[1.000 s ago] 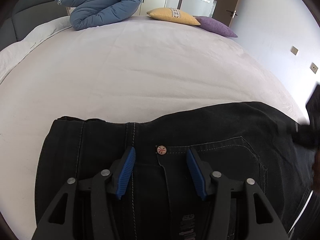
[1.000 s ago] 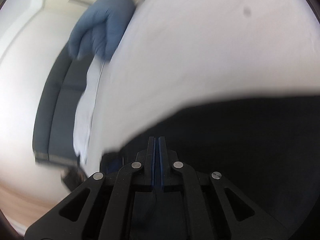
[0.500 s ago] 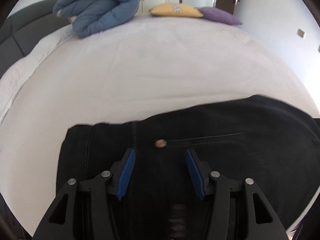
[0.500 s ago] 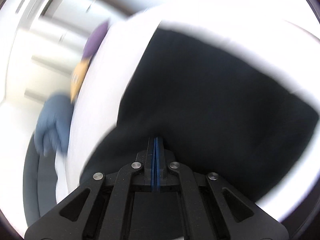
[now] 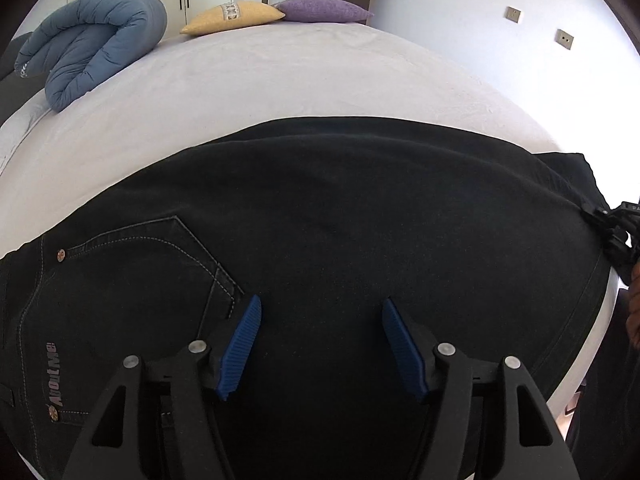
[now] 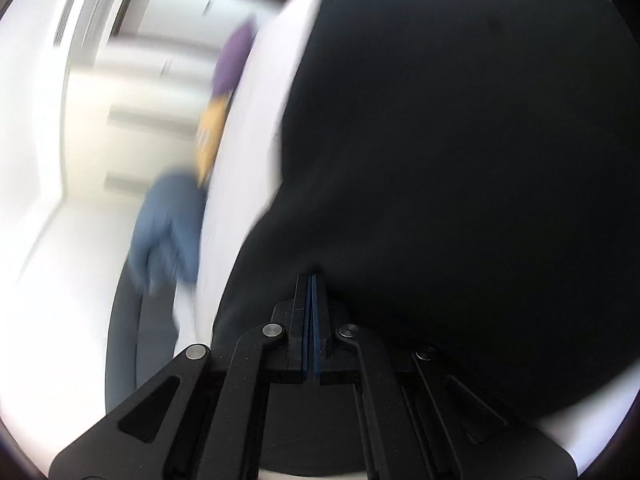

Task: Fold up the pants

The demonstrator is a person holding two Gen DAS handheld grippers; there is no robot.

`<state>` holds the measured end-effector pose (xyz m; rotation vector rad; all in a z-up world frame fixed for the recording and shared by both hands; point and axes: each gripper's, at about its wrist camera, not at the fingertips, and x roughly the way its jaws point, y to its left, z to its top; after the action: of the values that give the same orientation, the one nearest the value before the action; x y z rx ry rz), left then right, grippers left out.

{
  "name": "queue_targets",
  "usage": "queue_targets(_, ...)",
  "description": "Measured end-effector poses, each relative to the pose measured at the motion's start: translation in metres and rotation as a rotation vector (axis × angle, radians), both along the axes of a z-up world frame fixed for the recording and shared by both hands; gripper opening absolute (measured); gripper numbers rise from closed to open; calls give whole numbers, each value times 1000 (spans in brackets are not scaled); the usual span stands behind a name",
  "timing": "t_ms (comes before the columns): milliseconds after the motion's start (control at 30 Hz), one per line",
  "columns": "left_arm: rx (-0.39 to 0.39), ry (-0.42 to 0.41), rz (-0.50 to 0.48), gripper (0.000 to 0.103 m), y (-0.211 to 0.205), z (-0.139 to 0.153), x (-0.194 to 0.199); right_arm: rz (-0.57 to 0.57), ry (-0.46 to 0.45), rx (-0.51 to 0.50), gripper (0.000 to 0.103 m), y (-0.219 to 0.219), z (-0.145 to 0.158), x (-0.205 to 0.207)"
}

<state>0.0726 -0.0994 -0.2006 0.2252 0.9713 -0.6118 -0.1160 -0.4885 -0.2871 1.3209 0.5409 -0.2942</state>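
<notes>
Black jeans (image 5: 340,220) lie spread across the near side of the white bed (image 5: 280,80), with the stitched pocket and waist rivet at the left. My left gripper (image 5: 320,308) hovers over the middle of the fabric, its blue pads apart and opening, and nothing is pinched between them. At the right edge of the left wrist view, my right gripper (image 5: 612,228) pinches the far end of the jeans. In the blurred right wrist view its pads (image 6: 312,280) are pressed together with the black cloth (image 6: 460,160) running out from their tip.
A rolled blue duvet (image 5: 92,44) lies at the far left of the bed. A yellow cushion (image 5: 232,16) and a purple cushion (image 5: 320,10) sit at the head. The bed's edge drops off at the right, near a wall with sockets (image 5: 564,38).
My left gripper has slid right along the jeans, from the waist button to past the pocket, and its jaws have widened. My right gripper has swung and rolled with the cloth, which now fills its view.
</notes>
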Motion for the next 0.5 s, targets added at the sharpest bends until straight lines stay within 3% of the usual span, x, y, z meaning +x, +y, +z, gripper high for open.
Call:
queue_targets(100, 1, 9, -4, 66, 0, -1, 2, -216, 59, -46, 0, -63, 14, -82)
queue_targets(133, -3, 10, -2, 66, 1, -1, 2, -269, 74, -76, 9, -76, 26, -105)
queue_targets(167, -11, 13, 4, 66, 1, -1, 4, -320, 123, -120, 10, -93, 41, -133)
queue_targets(200, -17, 15, 10, 66, 2, -1, 5, -337, 130, -138, 10, -97, 50, -144)
queue_targets(233, -21, 16, 14, 67, 2, -1, 6, -327, 88, -139, 18, -99, 59, -154)
queue_targets(333, -24, 22, 18, 67, 5, -3, 4, -264, 57, -148, 86, -75, 76, -164)
queue_targets(500, -30, 53, 27, 66, 6, -6, 9, -288, 30, -46, 87, -68, 54, -176)
